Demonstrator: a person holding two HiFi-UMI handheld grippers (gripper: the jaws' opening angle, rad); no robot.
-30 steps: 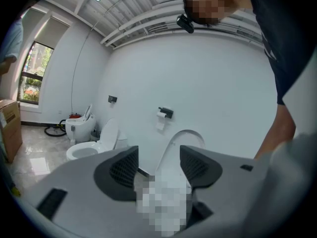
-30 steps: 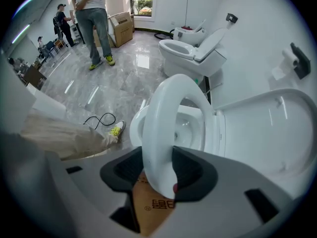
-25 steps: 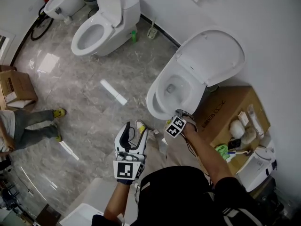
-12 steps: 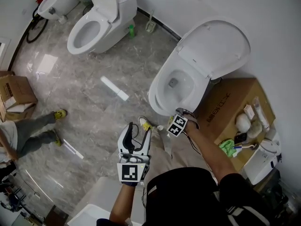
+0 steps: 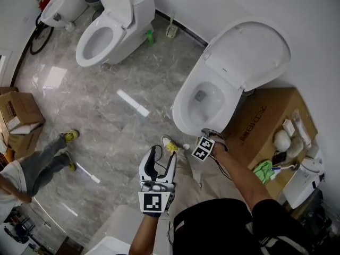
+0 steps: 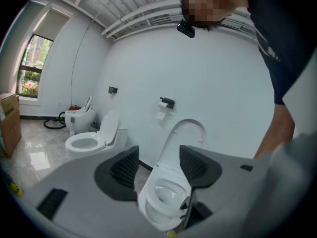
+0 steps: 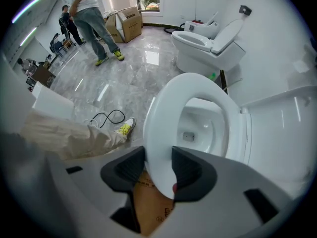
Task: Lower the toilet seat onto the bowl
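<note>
Pinching toilet seat [image 7: 163,108] at front rim with right tongs [image 7: 157,175], probably for controlled lowering onto bowl [image 7: 203,125]. Holding left tongs [image 6: 158,170] spread, empty, aside, likely leaving seat's path clear.

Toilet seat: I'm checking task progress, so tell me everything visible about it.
The toilet seat is a glossy white, plastic-looking oval ring, hinged at the back under the raised lid. It lies low over the bowl; whether it rests on the rim is unclear. The right gripper clamps its front edge.
</note>
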